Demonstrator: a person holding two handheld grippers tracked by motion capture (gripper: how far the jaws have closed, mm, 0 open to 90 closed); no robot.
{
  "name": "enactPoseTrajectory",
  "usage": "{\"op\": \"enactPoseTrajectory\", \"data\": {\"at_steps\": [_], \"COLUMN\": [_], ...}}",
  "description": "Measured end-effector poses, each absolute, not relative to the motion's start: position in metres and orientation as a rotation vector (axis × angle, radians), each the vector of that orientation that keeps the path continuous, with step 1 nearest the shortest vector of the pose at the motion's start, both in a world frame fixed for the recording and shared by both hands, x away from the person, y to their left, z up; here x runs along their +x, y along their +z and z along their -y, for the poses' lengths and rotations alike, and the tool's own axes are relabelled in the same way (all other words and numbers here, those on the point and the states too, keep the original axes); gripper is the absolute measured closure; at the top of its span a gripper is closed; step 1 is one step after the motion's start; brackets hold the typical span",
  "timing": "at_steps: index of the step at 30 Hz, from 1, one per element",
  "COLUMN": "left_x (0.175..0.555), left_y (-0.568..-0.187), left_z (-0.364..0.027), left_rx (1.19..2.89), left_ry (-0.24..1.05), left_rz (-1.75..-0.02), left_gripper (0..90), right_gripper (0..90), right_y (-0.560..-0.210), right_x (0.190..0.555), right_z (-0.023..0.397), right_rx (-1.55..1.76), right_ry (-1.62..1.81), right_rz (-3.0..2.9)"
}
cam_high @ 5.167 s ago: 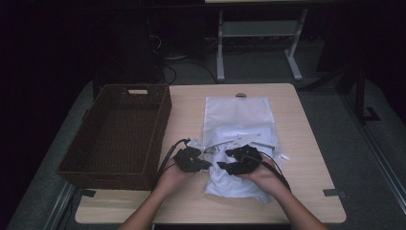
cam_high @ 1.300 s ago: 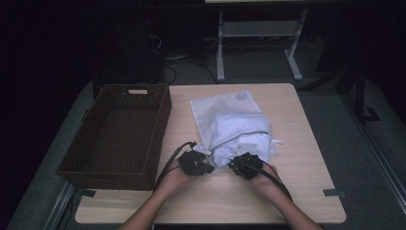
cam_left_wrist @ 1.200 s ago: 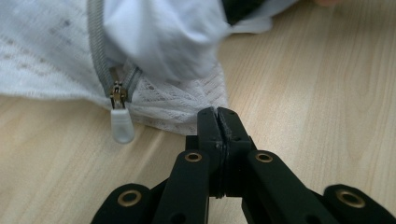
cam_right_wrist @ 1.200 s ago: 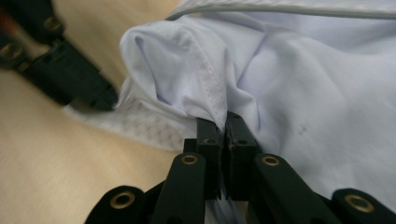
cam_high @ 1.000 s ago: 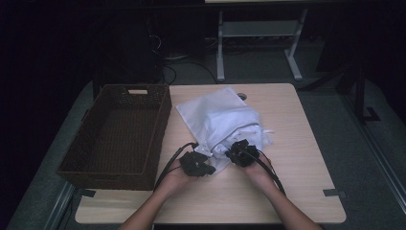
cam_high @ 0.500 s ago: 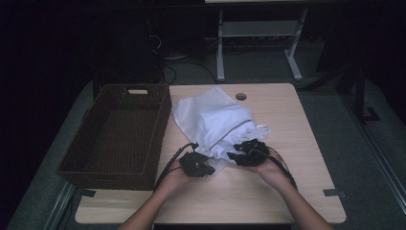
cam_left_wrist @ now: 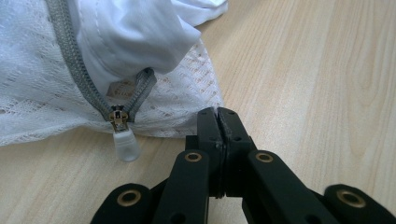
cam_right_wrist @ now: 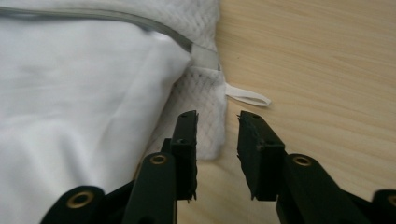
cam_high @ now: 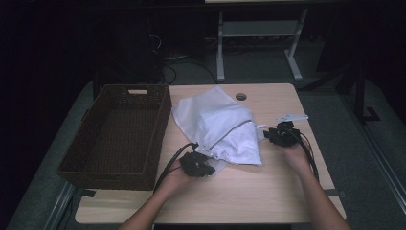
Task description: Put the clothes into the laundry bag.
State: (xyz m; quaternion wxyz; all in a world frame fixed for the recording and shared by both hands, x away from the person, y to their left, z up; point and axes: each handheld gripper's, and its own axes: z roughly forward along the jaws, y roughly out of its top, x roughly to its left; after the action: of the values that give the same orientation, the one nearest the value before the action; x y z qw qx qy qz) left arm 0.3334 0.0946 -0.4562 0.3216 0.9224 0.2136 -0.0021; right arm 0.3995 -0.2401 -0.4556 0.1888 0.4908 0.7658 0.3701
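Mesh laundry bag on counter, white garment inside, zipper part open. Left claw pinches bag corner; right claw, just closing, parted, empty. Wicker basket empty; zipping and binning likely left.

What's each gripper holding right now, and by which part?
Left gripper is shut on the mesh edge of the white laundry bag, beside the zipper pull. Right gripper holds nothing: its jaws stand apart at the bag's corner, having just been closing.
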Motion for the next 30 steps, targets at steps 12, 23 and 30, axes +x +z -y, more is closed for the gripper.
{"op": "enactPoseTrajectory", "data": {"at_steps": [12,23,30], "left_x": [0.333,0.332,0.33], "left_y": [-0.455,-0.454,-0.454], "left_z": [-0.096,-0.097,-0.094], "left_rx": [2.423,2.425,2.424], "left_ry": [-0.001,-0.004,-0.001], "left_rz": [-0.559,-0.558,-0.552], "left_gripper": [88.9,88.9,88.8], "right_gripper": [88.0,87.7,81.8], "right_y": [-0.457,-0.444,-0.439], "right_x": [0.388,0.329,0.299], "right_z": [0.24,0.255,0.264], "right_rx": [1.334,1.236,1.206], "right_ry": [0.945,0.872,0.932], "right_rz": [-2.23,-2.346,-2.375]}}
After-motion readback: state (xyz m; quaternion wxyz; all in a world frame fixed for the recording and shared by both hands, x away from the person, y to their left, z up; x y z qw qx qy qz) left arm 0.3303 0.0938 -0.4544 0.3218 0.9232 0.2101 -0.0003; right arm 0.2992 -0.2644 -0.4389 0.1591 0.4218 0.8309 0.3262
